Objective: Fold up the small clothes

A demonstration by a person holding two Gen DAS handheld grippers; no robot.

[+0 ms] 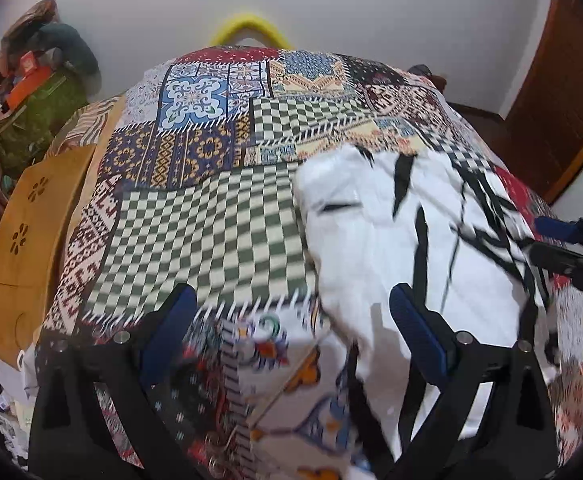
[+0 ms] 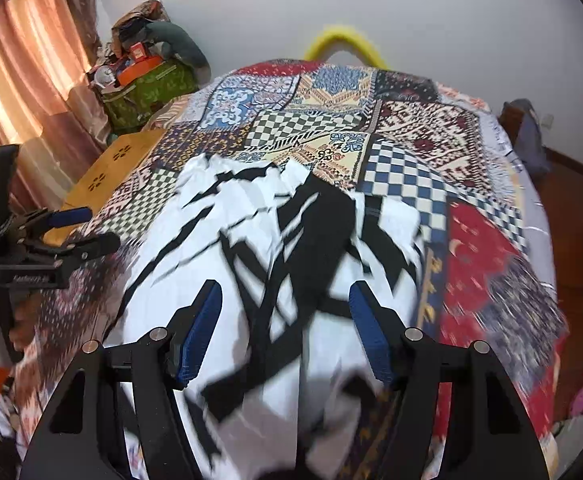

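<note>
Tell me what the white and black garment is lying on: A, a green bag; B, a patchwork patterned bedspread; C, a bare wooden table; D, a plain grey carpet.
B: the white and black garment lies crumpled on the patchwork bedspread, whose checks surround it.

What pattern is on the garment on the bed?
White with black streaks garment; clearest in the right wrist view.

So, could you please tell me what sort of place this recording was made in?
Most likely a bedroom at home: a bed under a patchwork bedspread, pink curtains at a window, and a green bag piled with belongings in the corner.
</note>
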